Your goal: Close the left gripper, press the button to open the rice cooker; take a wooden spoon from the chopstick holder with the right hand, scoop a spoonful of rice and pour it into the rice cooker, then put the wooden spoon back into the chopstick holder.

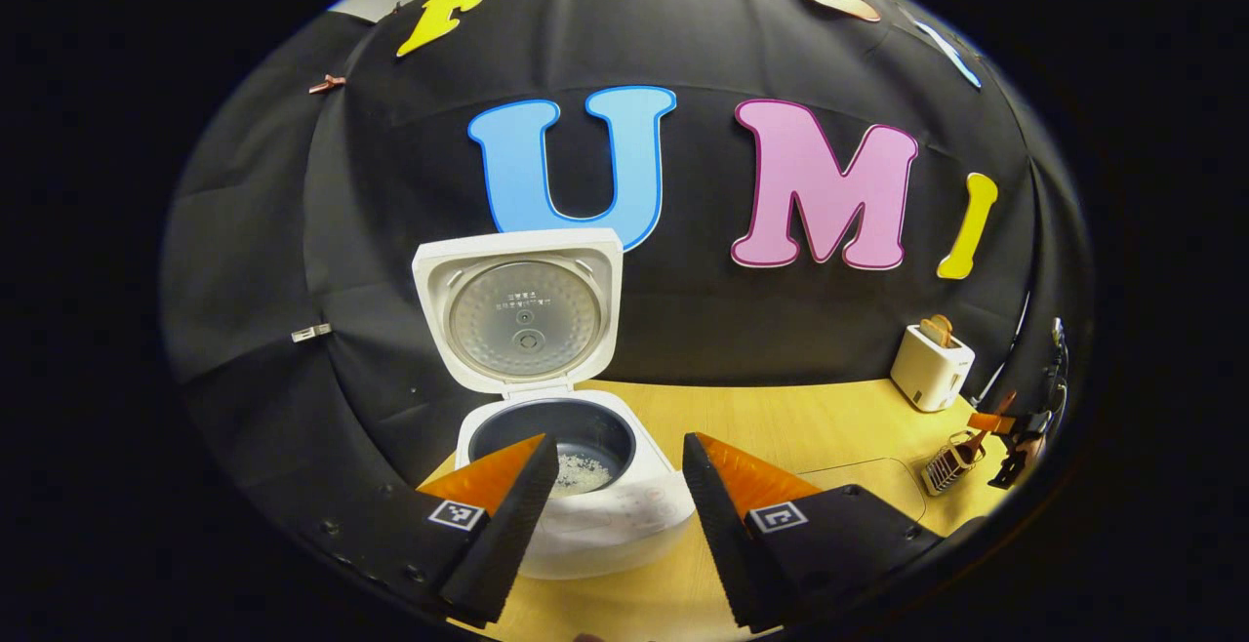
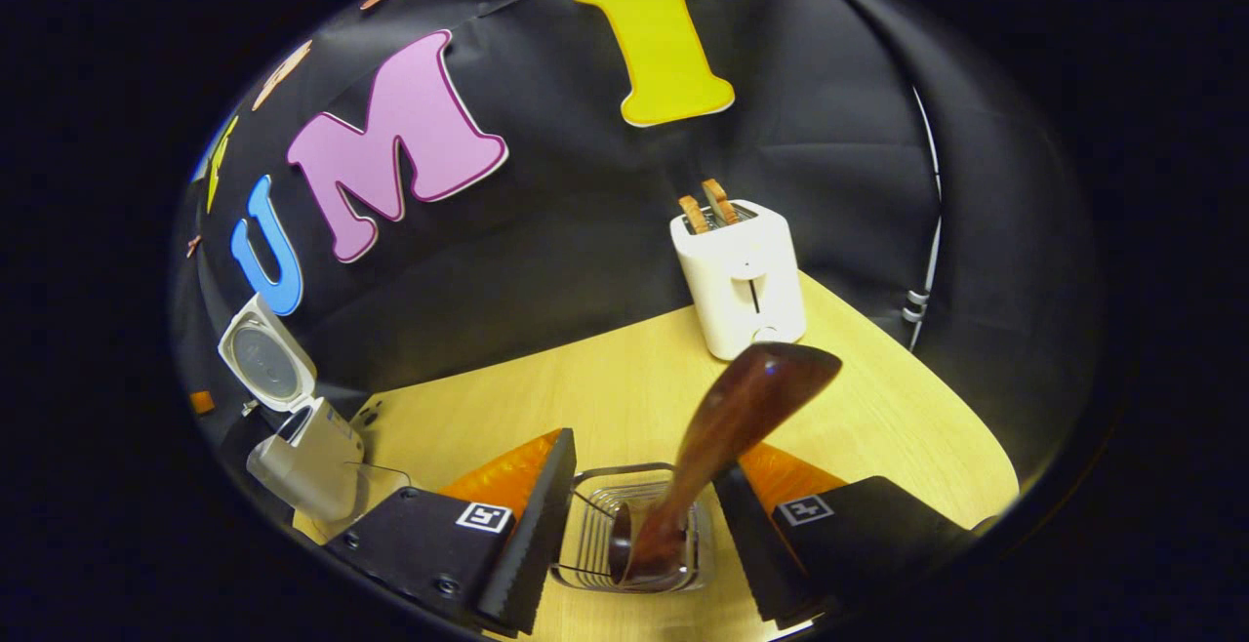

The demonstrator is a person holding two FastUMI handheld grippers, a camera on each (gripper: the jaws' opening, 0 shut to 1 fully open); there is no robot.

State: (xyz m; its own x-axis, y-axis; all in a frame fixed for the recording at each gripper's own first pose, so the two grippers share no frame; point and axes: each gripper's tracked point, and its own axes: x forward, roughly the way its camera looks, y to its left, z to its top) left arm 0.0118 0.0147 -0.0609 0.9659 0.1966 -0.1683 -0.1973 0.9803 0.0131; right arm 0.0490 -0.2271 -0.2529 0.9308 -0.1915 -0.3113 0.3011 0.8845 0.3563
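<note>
R hand-held gripper agape; spoon upright-ish

No readable wording is showing anywhere; the fine print on the rice cooker's lid is staying illegible.

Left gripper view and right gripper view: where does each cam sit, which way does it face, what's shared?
Left gripper view: rides the left gripper, facing the open rice cooker with rice inside; its own two fingers show, spread apart.
Right gripper view: rides the right gripper, looking down over the chopstick holder with the wooden spoon standing in it; fingers apart, either side.
Shared: rice cooker, toaster, chopstick holder, wooden table.
</note>
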